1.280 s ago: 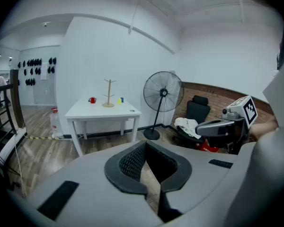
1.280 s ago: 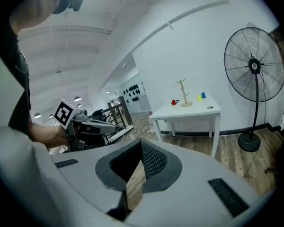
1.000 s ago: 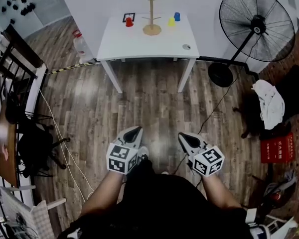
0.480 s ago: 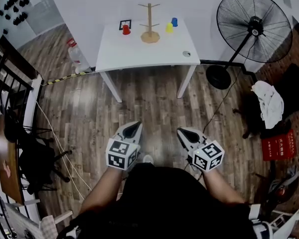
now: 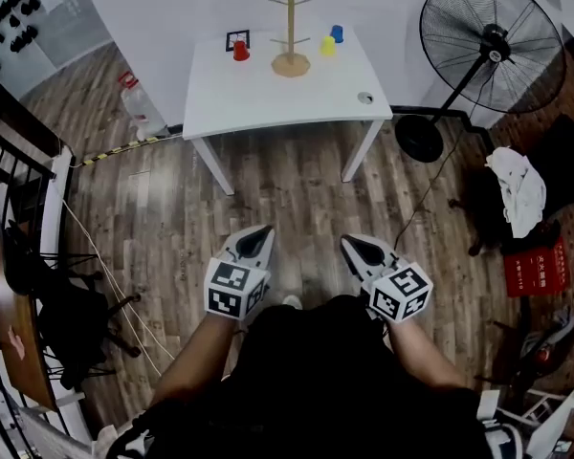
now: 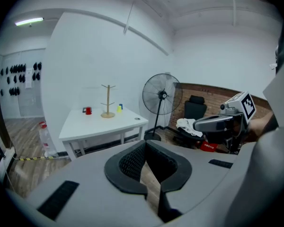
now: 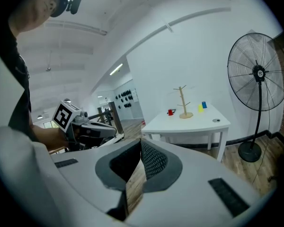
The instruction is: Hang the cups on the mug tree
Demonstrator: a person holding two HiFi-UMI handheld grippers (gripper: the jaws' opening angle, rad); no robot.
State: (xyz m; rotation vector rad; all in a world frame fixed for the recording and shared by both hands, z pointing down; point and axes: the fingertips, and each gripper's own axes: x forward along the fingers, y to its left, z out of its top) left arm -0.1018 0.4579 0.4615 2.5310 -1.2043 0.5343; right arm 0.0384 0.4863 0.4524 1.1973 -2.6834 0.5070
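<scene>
Left fingers (image 5: pixel 252 245) pressed together and empty, right fingers (image 5: pixel 365 253) likewise closed on nothing, both over the wooden floor (image 5: pixel 297 189), well apart from the white desk (image 5: pixel 277 94) ahead, on it red cup (image 5: pixel 240 51), mug tree (image 5: pixel 291 36), yellow cup (image 5: pixel 328 45), blue cup (image 5: pixel 337 33).

Three cameras, all facing the white table (image 5: pixel 277 94) from well back.
The head camera looked steeply down from above the person, the table lying far ahead at the frame's top. The left gripper (image 5: pixel 258 235) camera and the right gripper (image 5: pixel 351 245) camera looked along their own jaws toward the table's front edge, each catching the other gripper. All three views shared the table, the mug tree (image 5: pixel 291 36) on it and the standing fan (image 5: pixel 493 41) beside it.
</scene>
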